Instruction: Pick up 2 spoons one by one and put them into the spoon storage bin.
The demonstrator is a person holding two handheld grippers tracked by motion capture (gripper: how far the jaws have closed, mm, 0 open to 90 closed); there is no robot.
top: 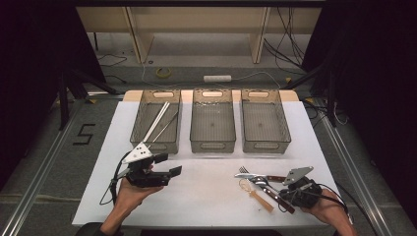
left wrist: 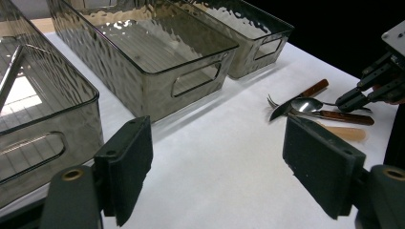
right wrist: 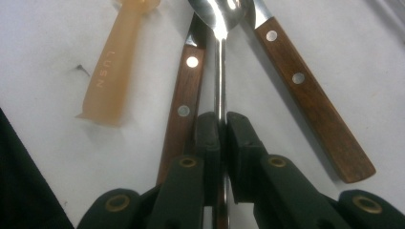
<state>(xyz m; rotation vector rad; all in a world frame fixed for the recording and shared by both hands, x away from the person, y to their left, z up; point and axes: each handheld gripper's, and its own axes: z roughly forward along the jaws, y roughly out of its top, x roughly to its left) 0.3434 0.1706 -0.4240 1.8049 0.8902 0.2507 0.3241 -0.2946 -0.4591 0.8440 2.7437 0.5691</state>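
A metal spoon (right wrist: 219, 71) lies among the cutlery on the white sheet at the front right, and my right gripper (right wrist: 220, 126) is shut on its thin handle. In the high view that gripper (top: 283, 191) sits low by the cutlery, and the spoon (top: 261, 181) rests across the pile. Two wooden-handled pieces (right wrist: 184, 95) (right wrist: 310, 90) flank the spoon, and a pale plastic spoon (right wrist: 107, 76) lies further to the side. My left gripper (top: 168, 164) hovers at the front left, open, with nothing between its pads (left wrist: 129, 162).
Three smoky clear bins stand in a row at the back: left (top: 139, 110), middle (top: 212, 146), right (top: 266, 146). The left one holds long white sticks (top: 158, 119). A fork (top: 245, 171) lies near the spoon. Bare white sheet (top: 206, 196) spans the front middle.
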